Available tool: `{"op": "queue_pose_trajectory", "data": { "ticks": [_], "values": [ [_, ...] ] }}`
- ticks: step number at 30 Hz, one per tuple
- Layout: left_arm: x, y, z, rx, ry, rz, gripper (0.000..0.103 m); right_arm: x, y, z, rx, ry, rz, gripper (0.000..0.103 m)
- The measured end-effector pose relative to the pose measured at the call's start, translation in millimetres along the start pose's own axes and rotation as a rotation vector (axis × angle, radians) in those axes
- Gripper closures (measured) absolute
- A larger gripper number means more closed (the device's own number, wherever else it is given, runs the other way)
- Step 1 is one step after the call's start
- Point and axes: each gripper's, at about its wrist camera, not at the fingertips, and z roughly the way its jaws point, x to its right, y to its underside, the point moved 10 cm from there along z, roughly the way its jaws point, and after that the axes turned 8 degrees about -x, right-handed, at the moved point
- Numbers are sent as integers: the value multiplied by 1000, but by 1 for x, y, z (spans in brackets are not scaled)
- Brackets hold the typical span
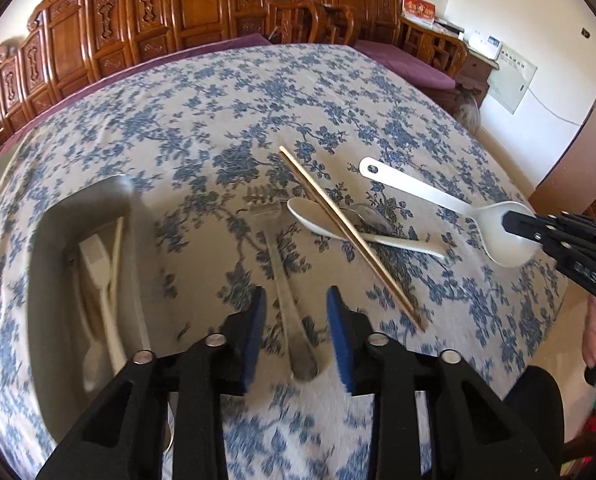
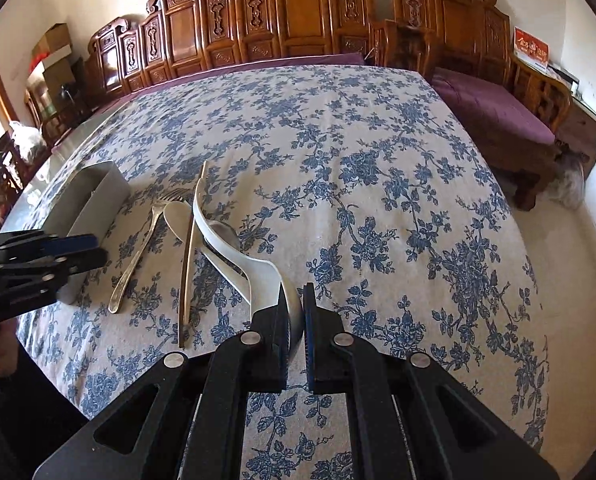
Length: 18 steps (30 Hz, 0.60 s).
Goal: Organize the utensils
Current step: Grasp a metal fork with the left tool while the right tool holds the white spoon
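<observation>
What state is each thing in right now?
left tool: open, straddling the fork handle
right tool: shut on the large white spoon's bowl
large white spoon: gripped
fork: flat on cloth
chopsticks: lying across small white spoon
metal holder: holds utensils

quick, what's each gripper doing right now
Left gripper: open, empty, its fingers either side of the metal fork handle.
Right gripper: closed on the bowl of the large white spoon.

Tray (image 1: 78, 216) contents — blurred, partly hidden
</observation>
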Motion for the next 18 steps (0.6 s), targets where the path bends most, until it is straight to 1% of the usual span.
{"op": "queue_pose_trajectory", "data": {
  "ticks": [2,4,11,13,18],
  "values": [
    [0,-5,11,-14,-1,-7,80,1,0,2,-3,-5,2,96],
    [-1,-9,23,-32,-12,-13,86,2,0,3,-5,-14,8,96],
    [-6,-18,45,-60,-37,-42,90,3,0,4,-7,-33,26,96],
    [-7,-17,49,-67,-47,-44,92,2,0,5,-8,-36,25,96],
    [-12,-19,52,-70,-66,-52,92,0,0,5,-8,-42,22,96]
  ]
}}
